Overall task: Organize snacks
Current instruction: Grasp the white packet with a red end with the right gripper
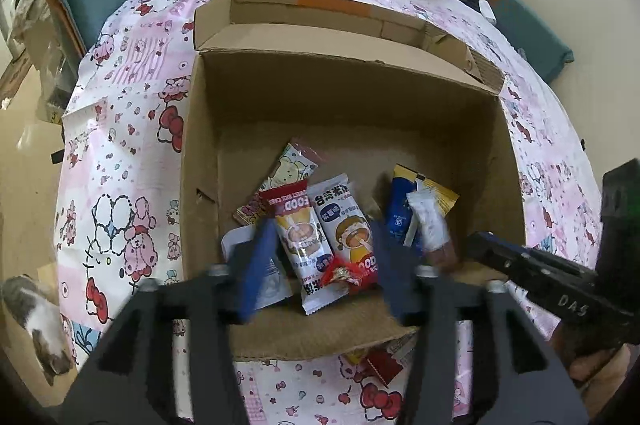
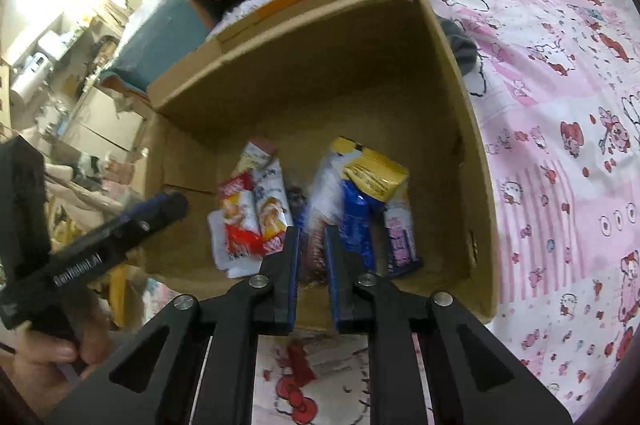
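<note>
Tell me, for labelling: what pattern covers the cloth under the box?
Pink cartoon-character print on the cloth; left wrist view.

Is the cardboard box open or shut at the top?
Open. The cardboard box has its far flap folded outward, and snack packets are visible lying on its bottom.

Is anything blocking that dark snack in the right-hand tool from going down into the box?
Nothing visible does. The right gripper holds the dark packet just above the open cardboard box, with bare box floor beneath it between the other snacks.
</note>
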`<state>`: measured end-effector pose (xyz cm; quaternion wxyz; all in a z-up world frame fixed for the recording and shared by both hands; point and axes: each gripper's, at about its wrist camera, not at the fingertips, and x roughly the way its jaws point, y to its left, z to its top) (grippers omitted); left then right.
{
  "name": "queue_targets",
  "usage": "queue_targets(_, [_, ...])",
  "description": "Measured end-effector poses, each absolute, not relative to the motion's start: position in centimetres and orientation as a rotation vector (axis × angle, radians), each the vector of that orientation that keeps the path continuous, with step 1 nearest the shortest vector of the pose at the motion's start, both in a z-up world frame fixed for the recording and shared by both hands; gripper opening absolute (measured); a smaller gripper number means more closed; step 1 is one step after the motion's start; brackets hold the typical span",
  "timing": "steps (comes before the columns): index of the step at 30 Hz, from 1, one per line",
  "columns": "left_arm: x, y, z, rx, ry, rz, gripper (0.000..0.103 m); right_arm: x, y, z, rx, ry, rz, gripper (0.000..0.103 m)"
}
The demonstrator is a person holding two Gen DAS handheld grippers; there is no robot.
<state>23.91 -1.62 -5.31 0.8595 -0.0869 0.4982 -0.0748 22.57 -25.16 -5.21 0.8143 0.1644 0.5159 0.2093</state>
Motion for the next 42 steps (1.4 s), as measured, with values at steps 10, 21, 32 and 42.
queue_targets(10, [23.0,-2.2,-4.4,-0.125,1.031,-0.191,0.077,22.5,-26.2,-4.2,0.441,1.074,0.414,0.073])
queue_targets(21, [20.3,-1.1,-3.7,-0.126,1.029,-0.169,0.077,18.8,-27.7,-3.2,0.49,1.084,0.377,0.073])
queue_targets(32, [16.6,-0.5,-5.5,-0.121,1.114,-0.151,0.077,14.9,-27.9,-7.0,0.576,1.215,0.306,0.073])
queue_targets(42, [14.7,0.7,-7.4,-0.169,1.185,-0.077,0.077,15.1,-30.0,-11.1,0.712,1.324,0.169,0.075])
